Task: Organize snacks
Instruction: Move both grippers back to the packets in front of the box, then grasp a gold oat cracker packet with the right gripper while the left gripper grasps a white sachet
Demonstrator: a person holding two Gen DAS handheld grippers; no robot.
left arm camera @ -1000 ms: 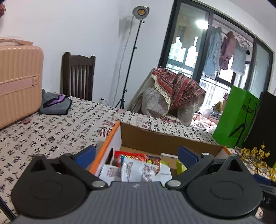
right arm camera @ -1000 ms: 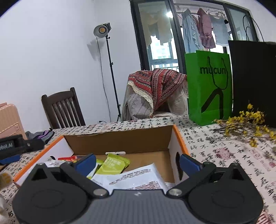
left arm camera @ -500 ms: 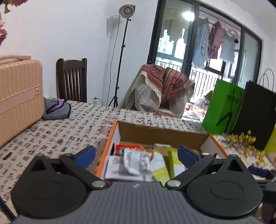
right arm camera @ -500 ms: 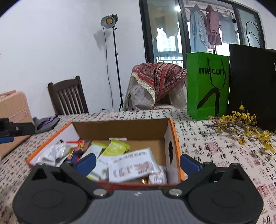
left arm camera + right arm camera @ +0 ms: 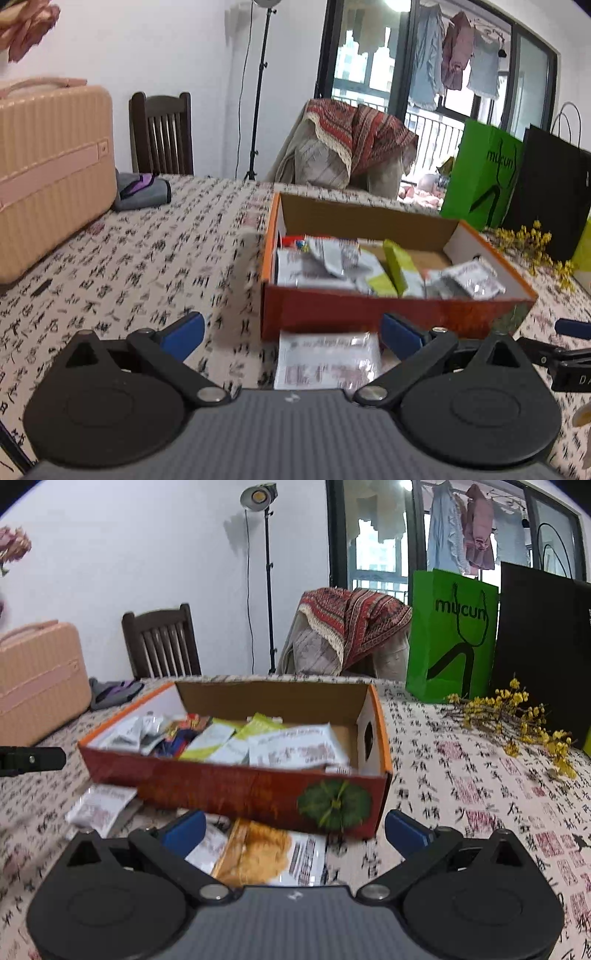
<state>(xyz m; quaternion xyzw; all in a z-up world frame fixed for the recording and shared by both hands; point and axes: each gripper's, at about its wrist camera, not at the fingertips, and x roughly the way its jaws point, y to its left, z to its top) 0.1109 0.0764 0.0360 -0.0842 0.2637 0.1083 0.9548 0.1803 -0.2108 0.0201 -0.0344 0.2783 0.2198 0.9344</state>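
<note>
On table: orange box [image 5: 236,786] holds snack packets [image 5: 295,746], perhaps ten; both jaws spread.

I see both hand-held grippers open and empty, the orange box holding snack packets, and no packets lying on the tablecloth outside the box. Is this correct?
Not quite. Packets do lie on the tablecloth outside the orange box: the right wrist view shows a white packet and a yellow-printed packet in front of it. The rest holds: the left hand-held gripper and right hand-held gripper are open and empty.
</note>
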